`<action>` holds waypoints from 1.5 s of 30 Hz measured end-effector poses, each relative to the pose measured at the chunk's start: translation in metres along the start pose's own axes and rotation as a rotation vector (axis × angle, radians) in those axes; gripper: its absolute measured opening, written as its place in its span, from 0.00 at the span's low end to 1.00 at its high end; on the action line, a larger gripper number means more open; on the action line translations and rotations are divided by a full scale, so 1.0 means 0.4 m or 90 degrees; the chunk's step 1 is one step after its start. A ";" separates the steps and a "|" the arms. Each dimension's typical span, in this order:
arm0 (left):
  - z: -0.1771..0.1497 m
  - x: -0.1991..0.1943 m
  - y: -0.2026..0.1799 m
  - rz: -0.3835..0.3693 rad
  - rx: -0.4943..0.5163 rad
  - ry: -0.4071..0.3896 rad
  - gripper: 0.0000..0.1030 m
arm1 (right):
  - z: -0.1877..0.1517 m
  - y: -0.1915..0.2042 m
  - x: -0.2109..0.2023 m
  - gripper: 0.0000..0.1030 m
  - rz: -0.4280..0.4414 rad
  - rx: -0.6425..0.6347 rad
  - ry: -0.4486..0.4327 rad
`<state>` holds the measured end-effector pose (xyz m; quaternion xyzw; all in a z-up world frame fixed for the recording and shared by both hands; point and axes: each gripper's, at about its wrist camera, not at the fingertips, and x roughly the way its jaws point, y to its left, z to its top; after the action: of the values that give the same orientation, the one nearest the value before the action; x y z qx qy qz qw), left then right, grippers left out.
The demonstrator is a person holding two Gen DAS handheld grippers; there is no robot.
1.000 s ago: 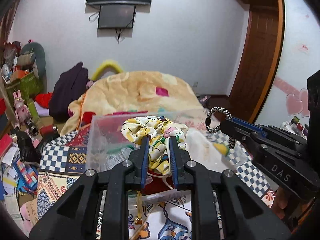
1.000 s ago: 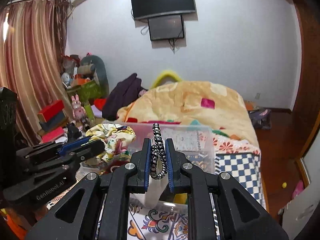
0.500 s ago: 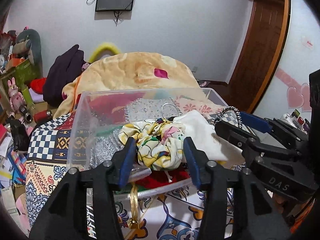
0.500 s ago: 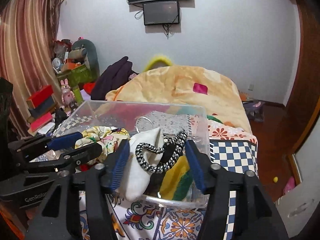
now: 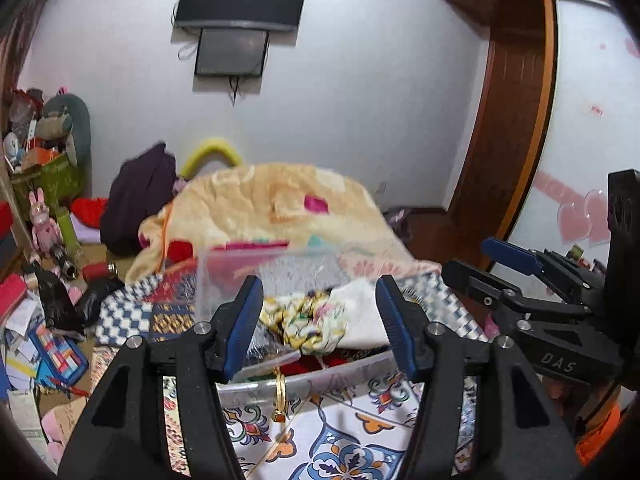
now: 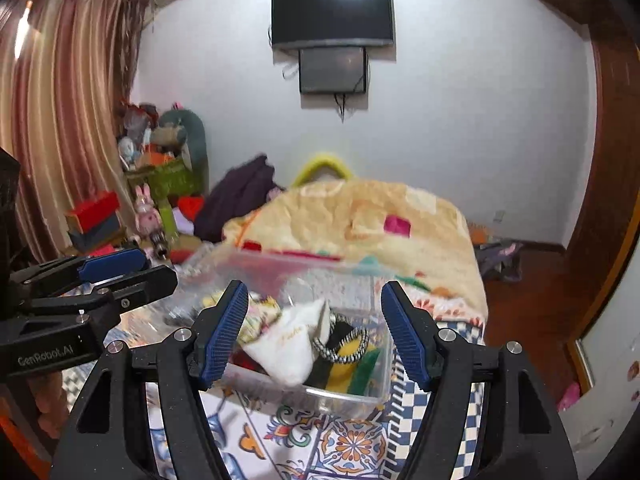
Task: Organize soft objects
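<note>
While both grippers are hovering with nothing in them, the soft things are lying in the bin:

Scrunchie (image 5: pixel 308 322): lying in the bin, yellow and floral, crumpled, touching the pouch on its right; showing between the left gripper's fingers but apart from them.

Hair tie (image 6: pixel 340 346): black-and-white braided loop, resting in the bin on yellow and green cloth (image 6: pixel 358 364), just beside the pouch.

Pouch (image 6: pixel 286 344): white, with faint script, slumping between scrunchie and hair tie.

Bin (image 6: pixel 348 394): clear plastic, sitting on the patterned bed cover, holding all three plus something red underneath; its walls are blurring in both views.

Left gripper (image 5: pixel 320 322): jaws spreading wide, blue pads (image 5: pixel 242 320) gripping nothing, hanging in front of the bin's near wall.

Right gripper (image 6: pixel 314 330): released too, fingers standing well apart, framing the bin from the front; nothing is touching the pads (image 6: pixel 224 330).

Gold cord (image 5: pixel 280 394): dangling over the bin's near rim, ending in a small tag.

Bed cover (image 5: pixel 340 440): tiled floral print, running under the bin, checkered cloth (image 5: pixel 124 320) beside it.

Blanket (image 5: pixel 272 208): peach, heaping up behind the bin.

Wall: TV (image 6: pixel 332 14) hanging above a smaller screen.

Left side: curtain (image 6: pixel 60 120) hanging by a pile of toys and boxes.
</note>
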<state>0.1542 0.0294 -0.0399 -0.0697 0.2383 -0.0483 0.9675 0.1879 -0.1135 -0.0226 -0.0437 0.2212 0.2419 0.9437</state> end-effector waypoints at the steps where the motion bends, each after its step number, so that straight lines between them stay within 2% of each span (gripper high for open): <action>1: 0.009 -0.022 -0.003 -0.002 0.002 -0.014 0.57 | 0.009 0.002 -0.024 0.64 0.003 0.001 -0.016; 8: 0.055 -0.175 -0.035 0.001 0.027 -0.111 0.66 | 0.049 0.012 -0.133 0.64 0.023 0.002 -0.091; 14: 0.068 -0.263 -0.060 0.001 0.046 -0.160 0.79 | 0.052 0.016 -0.186 0.68 0.033 0.006 -0.126; 15: 0.068 -0.272 -0.061 0.000 0.048 -0.164 0.84 | 0.052 0.015 -0.190 0.70 0.036 0.007 -0.129; 16: 0.067 -0.281 -0.063 0.000 0.048 -0.168 0.88 | 0.049 0.017 -0.192 0.73 0.038 0.007 -0.132; 19: 0.062 -0.298 -0.068 0.003 0.051 -0.177 0.90 | 0.043 0.024 -0.199 0.81 0.036 0.006 -0.140; 24: 0.050 -0.311 -0.076 0.016 0.062 -0.184 0.97 | 0.035 0.029 -0.199 0.83 0.040 0.010 -0.141; 28: 0.043 -0.313 -0.078 0.014 0.058 -0.182 0.99 | 0.026 0.026 -0.205 0.99 0.035 0.024 -0.148; 45: 0.034 -0.320 -0.079 0.020 0.056 -0.184 0.99 | 0.011 0.018 -0.215 1.00 0.033 0.028 -0.152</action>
<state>0.0459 0.0161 0.0352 -0.0298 0.0953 -0.0329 0.9945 0.1187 -0.1439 0.0191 0.0117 0.1137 0.2651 0.9574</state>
